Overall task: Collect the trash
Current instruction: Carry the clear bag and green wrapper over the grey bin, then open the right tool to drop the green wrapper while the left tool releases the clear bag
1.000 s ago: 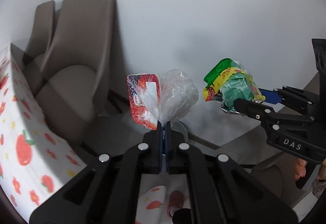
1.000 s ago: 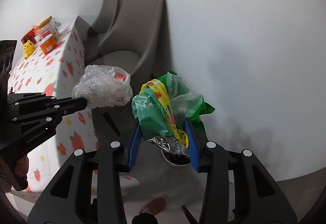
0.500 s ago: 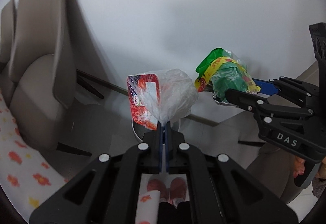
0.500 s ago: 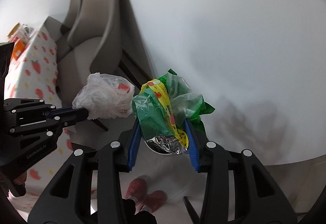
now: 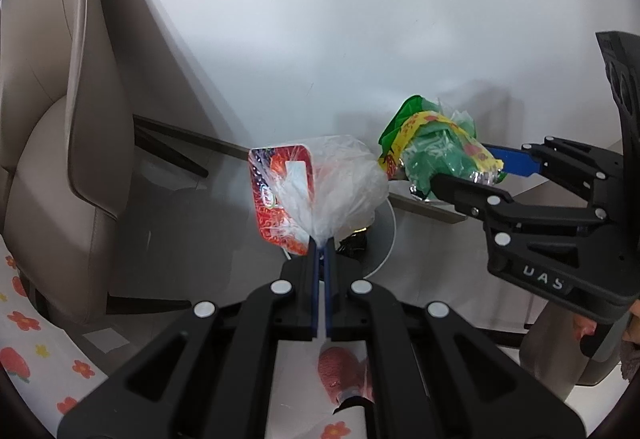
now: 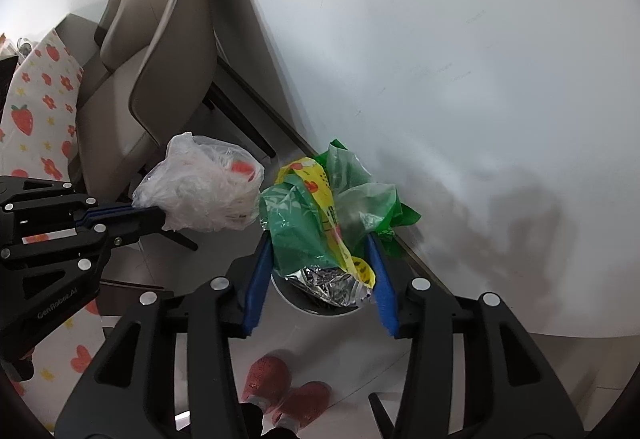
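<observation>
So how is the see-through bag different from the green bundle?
The clear bag is see-through with a red packet inside; the green bundle is green, yellow and foil. The left gripper pinches the clear bag's thin neck; the right gripper squeezes the green bundle's wide body. Both hang above the white bin.

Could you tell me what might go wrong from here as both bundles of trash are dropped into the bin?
1. The left gripper pinches only a thin twist of the clear plastic bag; the red wrapper might slip out beside the white bin.
2. The green wrapper bundle in the right gripper is bulky and loose; released off-centre, pieces may catch the bin's rim or land near the pink slippers.
</observation>
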